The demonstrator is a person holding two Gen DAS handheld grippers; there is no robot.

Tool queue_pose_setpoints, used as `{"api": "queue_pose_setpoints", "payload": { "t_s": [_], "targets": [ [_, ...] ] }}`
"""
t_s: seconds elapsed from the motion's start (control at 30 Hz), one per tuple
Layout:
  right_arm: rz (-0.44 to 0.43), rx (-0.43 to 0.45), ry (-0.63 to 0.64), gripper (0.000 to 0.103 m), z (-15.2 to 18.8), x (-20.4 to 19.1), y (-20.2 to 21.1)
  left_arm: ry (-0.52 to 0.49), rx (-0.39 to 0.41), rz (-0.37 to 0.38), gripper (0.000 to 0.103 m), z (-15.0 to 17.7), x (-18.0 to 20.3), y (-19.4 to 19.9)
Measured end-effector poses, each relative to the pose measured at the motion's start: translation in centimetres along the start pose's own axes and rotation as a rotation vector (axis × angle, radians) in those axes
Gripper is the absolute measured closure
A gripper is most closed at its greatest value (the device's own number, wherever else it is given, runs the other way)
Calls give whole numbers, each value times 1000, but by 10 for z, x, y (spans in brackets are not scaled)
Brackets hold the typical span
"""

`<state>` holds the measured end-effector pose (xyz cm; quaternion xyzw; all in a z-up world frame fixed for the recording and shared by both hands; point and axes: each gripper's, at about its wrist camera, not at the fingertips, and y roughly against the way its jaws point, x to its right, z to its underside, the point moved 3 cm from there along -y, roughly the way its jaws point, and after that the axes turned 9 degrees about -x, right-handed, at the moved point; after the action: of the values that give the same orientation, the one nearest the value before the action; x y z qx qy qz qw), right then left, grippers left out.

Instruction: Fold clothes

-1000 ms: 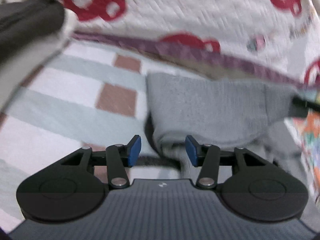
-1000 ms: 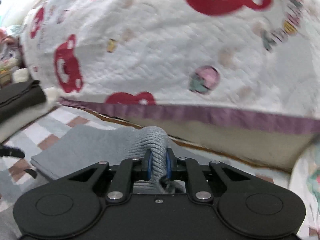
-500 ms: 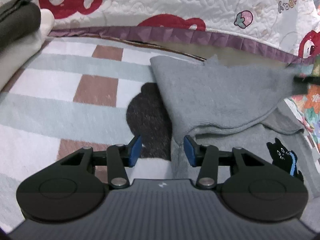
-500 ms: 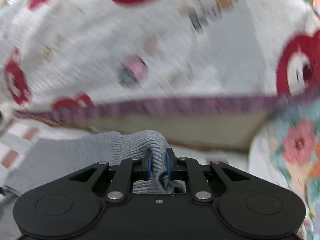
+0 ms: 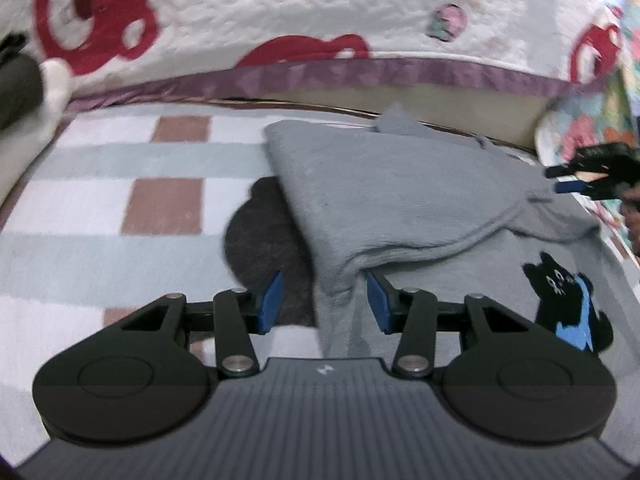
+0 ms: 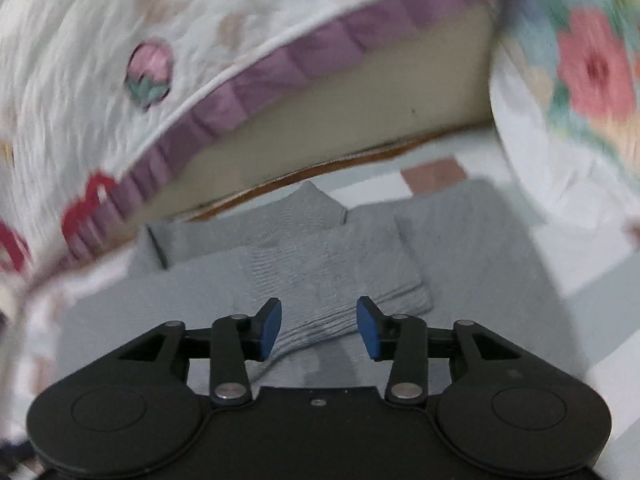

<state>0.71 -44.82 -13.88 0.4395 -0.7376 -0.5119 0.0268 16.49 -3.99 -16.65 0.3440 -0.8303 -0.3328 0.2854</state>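
My right gripper [image 6: 318, 326] is opening, its pads clear of the ribbed cuff [image 6: 340, 280] lying just below them; nothing is held. My left gripper [image 5: 324, 302] stands half open and empty, the folded edge of the grey sweater [image 5: 400, 196] between its jaws but untouched. The sweater lies flat on the checked blanket [image 5: 100, 200], one sleeve laid across the body, beside the quilt [image 5: 280, 8]. I judge the knit soft, light, limp and stretchy; best taken at cuff, hem or fold edge, where layers bunch.
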Motion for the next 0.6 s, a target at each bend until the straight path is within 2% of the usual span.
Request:
{"api": "queue_pose_setpoints", "payload": {
  "t_s": [0.07,0.2,0.23,0.3,0.37,0.4,0.6],
  "targets": [
    [-49,-14,-67,56,5,12,-9,-45,-11,14,59,-2,7,-4],
    [-96,-54,-138,55,13,20,-26,-101,-29,-58,59,-2,16,-14],
    [-108,-60,-144,55,14,20,-29,-92,-37,-86,65,-1,15,-17],
    [-126,-62,-134,54,16,18,-32,-13,-71,-135,68,2,3,-23],
    [-132,-57,-123,52,16,18,-34,99,-68,-102,68,6,-13,-23],
    [-136,-54,-125,51,16,18,-34,118,-62,-93,68,6,-17,-22],
    [-162,-32,-139,49,14,22,-37,88,-42,-114,68,8,-11,-23]
  ]
}}
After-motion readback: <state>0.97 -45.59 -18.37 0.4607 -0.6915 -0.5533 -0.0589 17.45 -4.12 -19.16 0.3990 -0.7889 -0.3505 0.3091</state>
